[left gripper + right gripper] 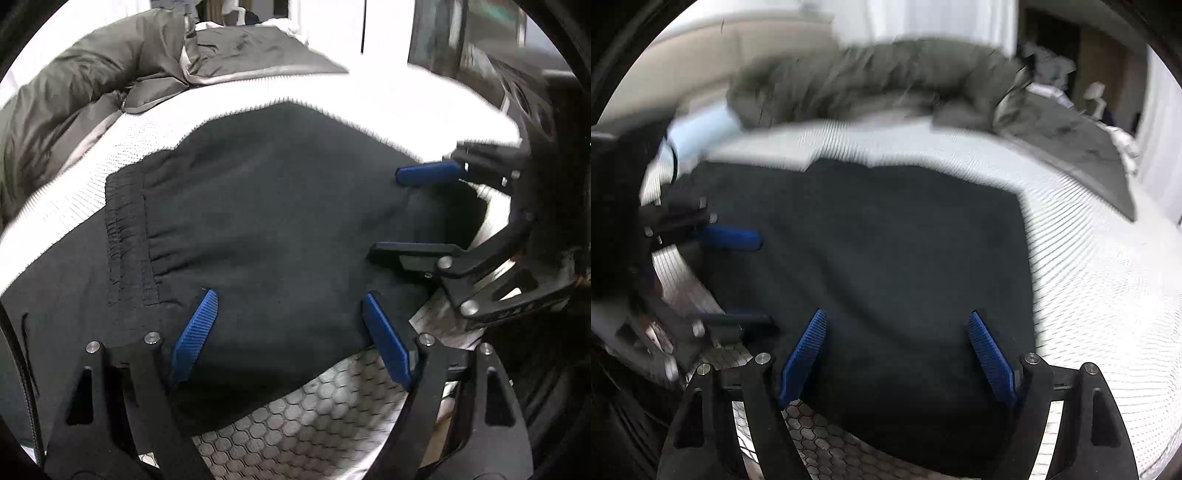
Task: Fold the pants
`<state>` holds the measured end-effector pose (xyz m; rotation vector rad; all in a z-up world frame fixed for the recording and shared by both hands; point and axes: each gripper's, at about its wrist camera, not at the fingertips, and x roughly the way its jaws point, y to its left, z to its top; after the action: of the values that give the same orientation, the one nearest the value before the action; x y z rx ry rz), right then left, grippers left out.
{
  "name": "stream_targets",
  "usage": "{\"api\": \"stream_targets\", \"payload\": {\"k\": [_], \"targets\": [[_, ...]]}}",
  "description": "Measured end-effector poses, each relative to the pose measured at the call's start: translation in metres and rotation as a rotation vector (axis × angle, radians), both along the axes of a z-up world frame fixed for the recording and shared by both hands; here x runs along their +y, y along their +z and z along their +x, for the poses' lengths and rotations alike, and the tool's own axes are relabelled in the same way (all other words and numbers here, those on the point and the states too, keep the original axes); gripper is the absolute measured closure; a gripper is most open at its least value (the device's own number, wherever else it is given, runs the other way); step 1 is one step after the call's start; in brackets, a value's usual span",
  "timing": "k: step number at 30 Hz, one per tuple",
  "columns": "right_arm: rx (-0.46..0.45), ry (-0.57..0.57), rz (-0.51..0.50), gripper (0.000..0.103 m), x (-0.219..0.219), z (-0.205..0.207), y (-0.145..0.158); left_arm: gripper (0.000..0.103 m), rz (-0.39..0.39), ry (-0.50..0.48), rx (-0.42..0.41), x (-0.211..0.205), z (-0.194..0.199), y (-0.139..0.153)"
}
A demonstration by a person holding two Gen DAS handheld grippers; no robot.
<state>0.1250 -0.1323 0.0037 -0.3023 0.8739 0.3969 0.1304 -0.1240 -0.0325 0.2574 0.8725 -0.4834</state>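
The dark pants [277,203] lie flat on a white mattress [92,162], their gathered elastic waistband [129,229] at the left in the left wrist view. My left gripper [290,293] hovers open over the cloth's near edge, nothing pinched between its blue pads [195,332]. My right gripper [386,212] comes in from the right, open too, over the other end of the pants. In the right wrist view the pants [886,240] fill the middle. There my right gripper [897,313] stands open above them and my left gripper [765,277] shows at the left.
A rumpled grey duvet [74,92] lies along the far side of the mattress [1089,277] and appears blurred as the duvet [868,81] in the right wrist view. The bed's near side has a hexagon-patterned cover [295,424]. Furniture stands beyond the bed.
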Motion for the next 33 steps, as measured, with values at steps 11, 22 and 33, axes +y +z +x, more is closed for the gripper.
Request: {"api": "stream_targets", "payload": {"k": [11, 22, 33], "targets": [[0.059, -0.172, 0.062, 0.021, -0.094, -0.001, -0.005, 0.023, -0.021, -0.035, 0.005, 0.012, -0.008, -0.004], [0.027, -0.056, 0.04, 0.021, -0.039, -0.022, -0.001, 0.023, -0.167, 0.327, -0.095, 0.087, -0.029, 0.038], [-0.002, -0.214, 0.141, 0.017, -0.074, -0.03, 0.016, 0.001, -0.289, 0.936, -0.083, 0.273, -0.073, 0.033]]}}
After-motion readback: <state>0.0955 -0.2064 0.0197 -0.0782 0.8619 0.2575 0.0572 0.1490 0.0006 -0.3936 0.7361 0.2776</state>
